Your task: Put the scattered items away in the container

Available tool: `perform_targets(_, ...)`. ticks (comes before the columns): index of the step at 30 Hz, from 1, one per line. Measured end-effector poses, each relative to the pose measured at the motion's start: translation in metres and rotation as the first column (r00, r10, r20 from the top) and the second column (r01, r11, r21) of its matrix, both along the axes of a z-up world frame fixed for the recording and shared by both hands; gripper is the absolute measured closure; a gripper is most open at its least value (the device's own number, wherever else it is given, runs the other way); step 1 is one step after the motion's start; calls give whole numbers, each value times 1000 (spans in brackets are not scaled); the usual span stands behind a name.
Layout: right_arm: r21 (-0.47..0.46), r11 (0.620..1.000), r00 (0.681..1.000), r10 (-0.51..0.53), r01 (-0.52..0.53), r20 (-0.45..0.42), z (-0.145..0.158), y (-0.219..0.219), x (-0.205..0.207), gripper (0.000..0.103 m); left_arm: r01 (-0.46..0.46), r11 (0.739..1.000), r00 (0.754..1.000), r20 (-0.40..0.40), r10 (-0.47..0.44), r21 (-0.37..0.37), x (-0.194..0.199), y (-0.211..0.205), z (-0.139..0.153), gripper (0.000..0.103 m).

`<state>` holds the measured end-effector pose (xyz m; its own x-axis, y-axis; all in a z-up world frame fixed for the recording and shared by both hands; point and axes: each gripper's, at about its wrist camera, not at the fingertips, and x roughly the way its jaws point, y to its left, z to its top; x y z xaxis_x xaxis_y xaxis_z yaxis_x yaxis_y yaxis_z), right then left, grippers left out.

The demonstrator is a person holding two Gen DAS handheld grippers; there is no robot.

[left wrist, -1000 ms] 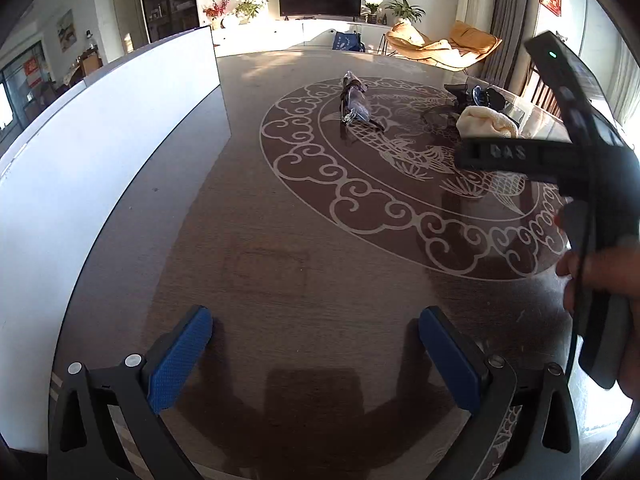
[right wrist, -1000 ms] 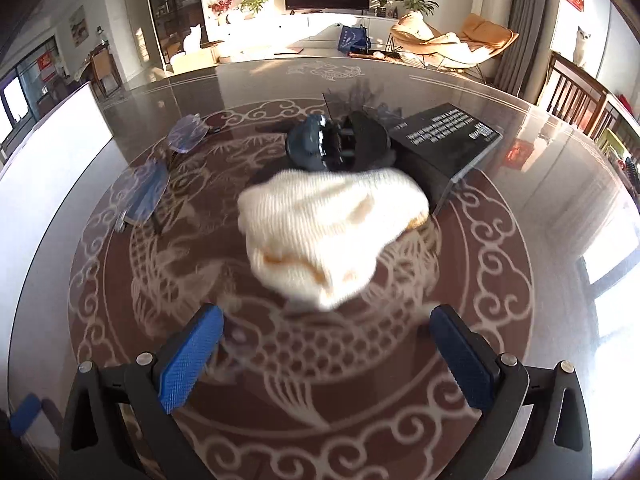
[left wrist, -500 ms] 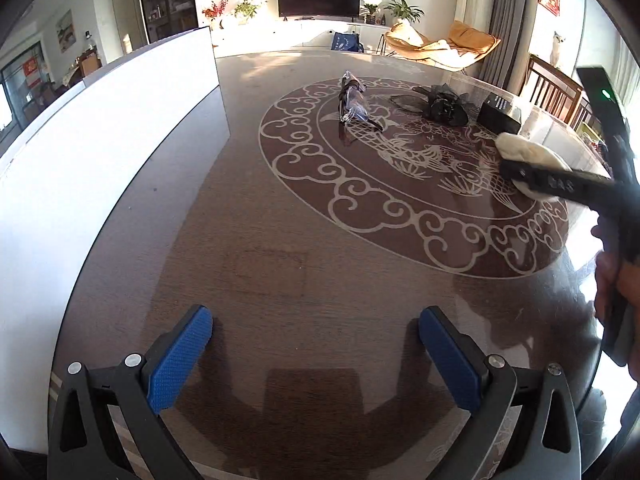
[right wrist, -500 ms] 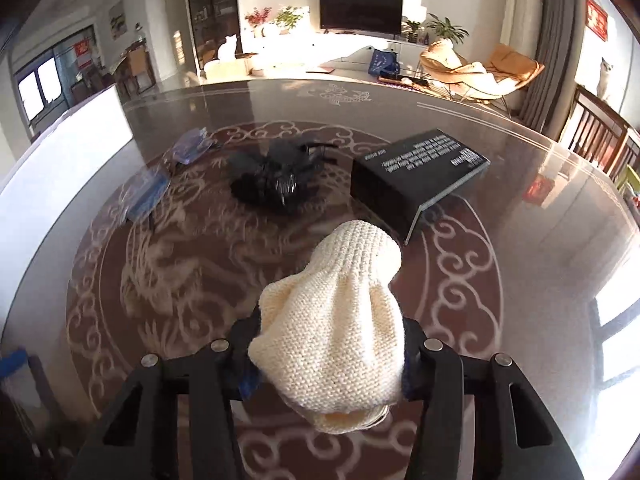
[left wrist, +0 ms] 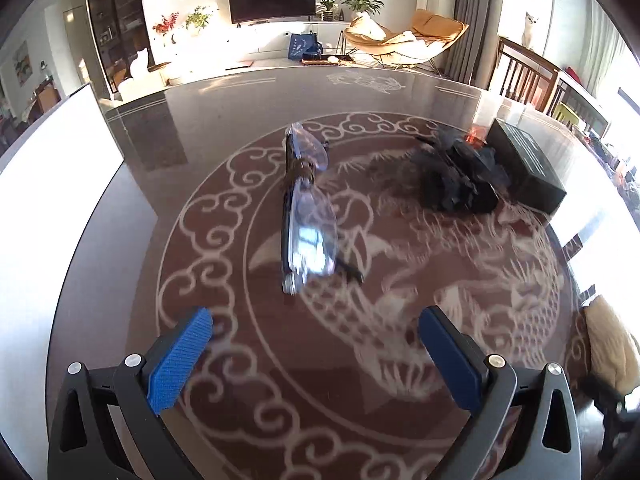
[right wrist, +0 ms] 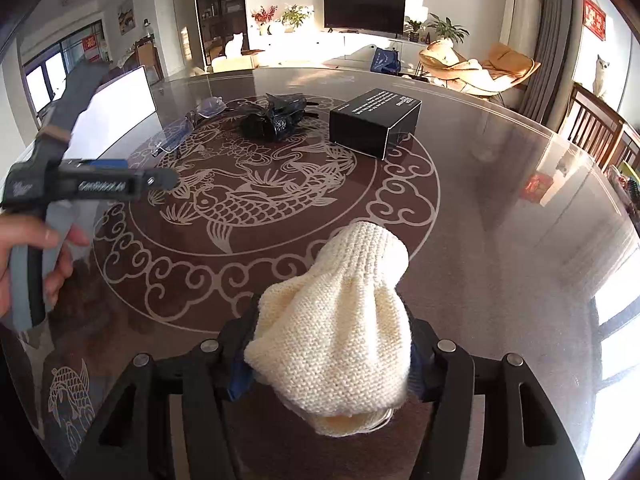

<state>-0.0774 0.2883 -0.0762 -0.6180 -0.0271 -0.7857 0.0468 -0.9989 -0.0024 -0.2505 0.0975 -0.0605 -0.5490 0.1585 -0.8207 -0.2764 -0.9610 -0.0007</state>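
Note:
My right gripper (right wrist: 328,356) is shut on a cream knitted hat (right wrist: 336,332) and holds it above the table; the hat also shows at the right edge of the left wrist view (left wrist: 608,344). My left gripper (left wrist: 314,354) is open and empty, just short of clear safety glasses (left wrist: 306,208) lying on the table. The glasses also show in the right wrist view (right wrist: 180,132). A crumpled black item (left wrist: 456,176) lies beyond them, also in the right wrist view (right wrist: 276,120). A black box (right wrist: 374,122) stands behind it. The white container (left wrist: 56,184) stands at the left.
The round glass table (right wrist: 500,208) has a fish and cloud pattern. The left hand-held gripper body (right wrist: 60,184) crosses the left of the right wrist view. Wooden chairs (left wrist: 528,76) stand at the table's far right edge.
My right gripper closed on the hat and lifted it back toward me. My left gripper moved forward and right, from beside the container up to the glasses.

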Motion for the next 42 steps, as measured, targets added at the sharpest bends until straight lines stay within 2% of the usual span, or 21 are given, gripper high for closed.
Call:
perform_targets(6, -3, 1000, 1000, 0, 0, 1, 0, -2, -4, 39, -83, 997, 997, 0, 83, -1, -61, 12, 0, 0)
perform_targets(9, -4, 1000, 1000, 0, 0, 1, 0, -1, -4, 39, -87, 996, 996, 3, 87, -4, -71, 15, 0, 0)
perform_targets(10, -4, 1000, 1000, 0, 0, 1, 0, -1, -4, 39, -86, 996, 996, -7, 86, -5, -69, 15, 1, 4)
perform_targets(11, -4, 1000, 1000, 0, 0, 1, 0, -1, -4, 39, -75, 997, 997, -33, 75, 0, -64, 15, 3, 33)
perform_targets(12, -4, 1000, 1000, 0, 0, 1, 0, -1, -4, 39, -54, 999, 997, -57, 54, -1, -57, 14, 6, 68)
perform_targets(13, -3, 1000, 1000, 0, 0, 1, 0, -1, -4, 39, -35, 999, 997, -66, 34, -10, -50, 13, 7, 78)
perform_targets(16, 0, 1000, 1000, 0, 0, 1, 0, -1, -4, 39, 2, 1000, 997, -83, -4, -23, -23, 0, 7, 81)
perform_targets(19, -6, 1000, 1000, 7, -7, -1, 0, -1, -5, 39, -4, 1000, 998, -69, 5, 18, 21, -27, 9, 81)
perform_targets(21, -24, 998, 998, 62, -62, -11, 2, -7, -2, 46, -14, 999, 999, -48, 16, 38, 59, -45, 11, 82)
perform_targets(23, -24, 986, 987, 163, -163, -19, 3, -23, 1, 46, -24, 998, 999, -22, 25, 64, 98, -57, 13, 82)
perform_targets(25, -67, 975, 977, 211, -211, -11, 2, -39, 4, 44, -32, 997, 999, 1, 32, 76, 126, -60, 13, 81)
perform_targets(28, -126, 976, 984, 177, -178, -16, 1, -52, 5, 35, -45, 996, 999, 16, 44, 80, 140, -59, 13, 77)
perform_targets(30, -120, 981, 988, 151, -151, -6, -1, -57, 4, 12, -28, 996, 1000, -1, 28, 83, 141, -57, 11, 67)
perform_targets(31, -84, 988, 991, 130, -128, 14, -3, -60, 2, 5, -13, 997, 1000, -6, 14, 81, 139, -55, 9, 62)
perform_targets(32, -52, 992, 993, 114, -112, 30, -6, -63, 0, 0, -1, 998, 1000, -11, 2, 65, 137, -51, 9, 48)
perform_targets(33, -25, 994, 993, 110, -109, 39, -6, -67, -1, 0, -3, 1000, 1000, -11, 3, 24, 137, -46, 7, 21)
perform_targets(34, 1, 994, 993, 110, -110, 45, -7, -70, -1, 0, -17, 1000, 1000, -4, 17, -15, 137, -42, 3, 6)
perform_targets(35, 11, 994, 993, 112, -113, 46, -8, -72, -1, 1, -31, 999, 999, -4, 31, -11, 139, -44, 1, 0)
perform_targets(42, 3, 994, 993, 113, -113, 46, -7, -70, 0, 0, -46, 999, 999, 1, 46, -6, 137, -47, -1, 0)
